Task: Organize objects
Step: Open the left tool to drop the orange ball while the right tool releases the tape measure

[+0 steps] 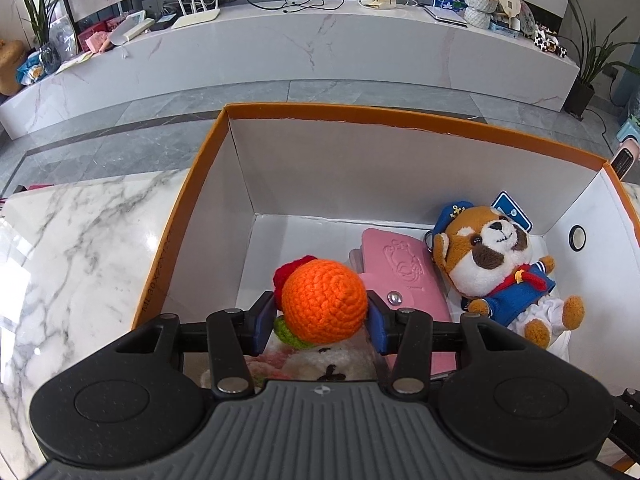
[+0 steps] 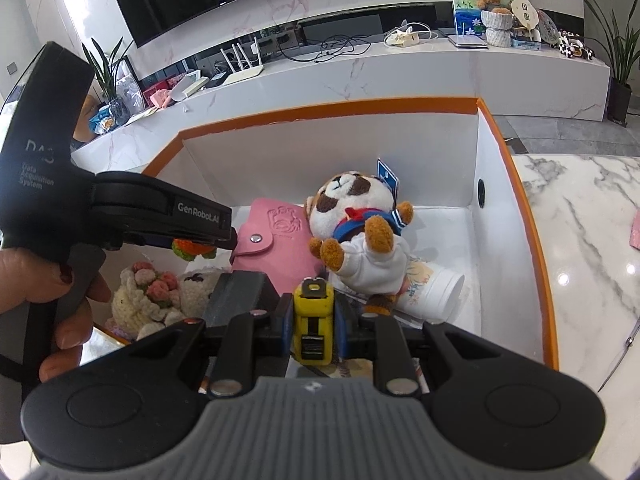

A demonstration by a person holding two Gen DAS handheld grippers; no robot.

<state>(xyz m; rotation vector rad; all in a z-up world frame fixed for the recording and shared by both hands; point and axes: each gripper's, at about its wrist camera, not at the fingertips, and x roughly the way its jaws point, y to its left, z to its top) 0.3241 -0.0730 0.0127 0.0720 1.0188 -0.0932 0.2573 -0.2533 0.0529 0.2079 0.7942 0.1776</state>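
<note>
The left gripper [image 1: 324,316] tilts steeply down, its blue pads [image 1: 376,326] pressed against both sides of a crocheted orange ball [image 1: 324,300]. In the right wrist view it reaches in from nine o'clock, the person's hand [image 2: 60,300] wrapped around its handle. The right gripper [image 2: 314,320] slopes down too, jaws clamped tight on a yellow tape measure [image 2: 314,316].
</note>
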